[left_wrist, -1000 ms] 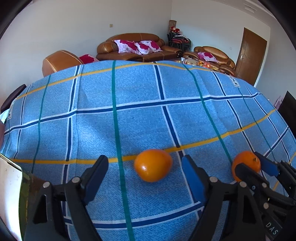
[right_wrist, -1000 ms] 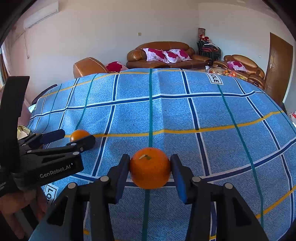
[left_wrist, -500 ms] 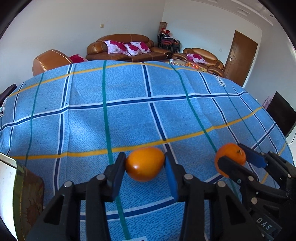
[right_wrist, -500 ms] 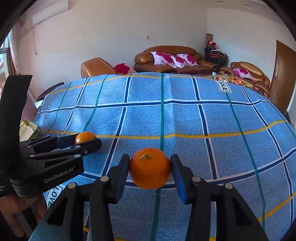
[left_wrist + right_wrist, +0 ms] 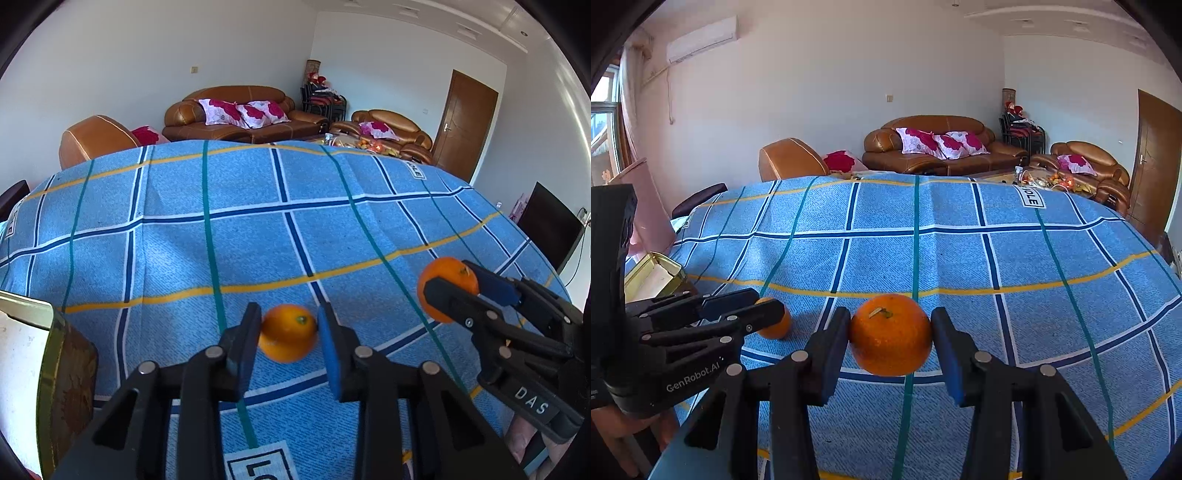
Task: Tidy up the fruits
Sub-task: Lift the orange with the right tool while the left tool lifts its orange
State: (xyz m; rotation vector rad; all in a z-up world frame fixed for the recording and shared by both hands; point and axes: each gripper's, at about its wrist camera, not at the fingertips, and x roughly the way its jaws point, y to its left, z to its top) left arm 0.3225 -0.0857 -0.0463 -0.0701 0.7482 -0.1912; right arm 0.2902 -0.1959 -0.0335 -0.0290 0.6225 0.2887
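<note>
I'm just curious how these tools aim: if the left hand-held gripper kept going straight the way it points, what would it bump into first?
Probably only the blue checked cloth. The left hand-held gripper is already shut on an orange, and nothing else lies ahead of it, though depth is hard to judge.

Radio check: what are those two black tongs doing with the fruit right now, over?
Left tongs just closed on a small orange. Right tongs clamp a bigger orange. Blue checked cloth ahead shows no obstacle.
</note>
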